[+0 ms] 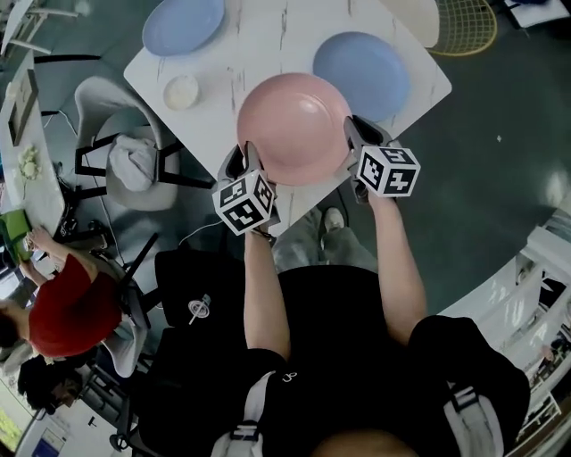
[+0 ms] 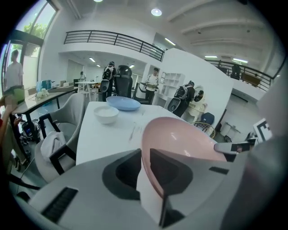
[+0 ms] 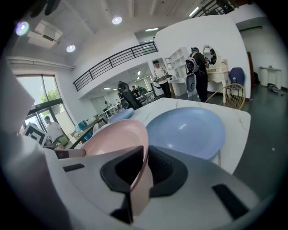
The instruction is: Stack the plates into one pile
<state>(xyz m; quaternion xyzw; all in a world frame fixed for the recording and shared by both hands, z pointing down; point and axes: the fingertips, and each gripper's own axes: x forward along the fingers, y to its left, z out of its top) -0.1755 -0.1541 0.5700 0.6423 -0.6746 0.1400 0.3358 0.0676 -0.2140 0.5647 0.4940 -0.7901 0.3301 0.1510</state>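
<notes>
A pink plate [image 1: 294, 128] is at the near edge of the white table [image 1: 259, 45], between both grippers. My left gripper [image 1: 249, 159] is shut on its left rim, and in the left gripper view the pink plate [image 2: 180, 143] rim runs between the pads of the left gripper [image 2: 145, 166]. My right gripper [image 1: 355, 136] is shut on the right rim; its own view has the pink plate [image 3: 114, 139] edge pinched in the right gripper [image 3: 146, 168]. One blue plate [image 1: 361, 74] lies just beyond to the right, the same blue plate [image 3: 186, 130] filling the right gripper view. Another blue plate [image 1: 184, 24] sits at the far left corner.
A small white bowl [image 1: 181, 91] stands on the table left of the pink plate. A grey chair with a white bag [image 1: 132, 163] is beside the table's left edge. A person in red [image 1: 67, 308] sits at a desk on the left. A wire chair [image 1: 464, 27] stands at back right.
</notes>
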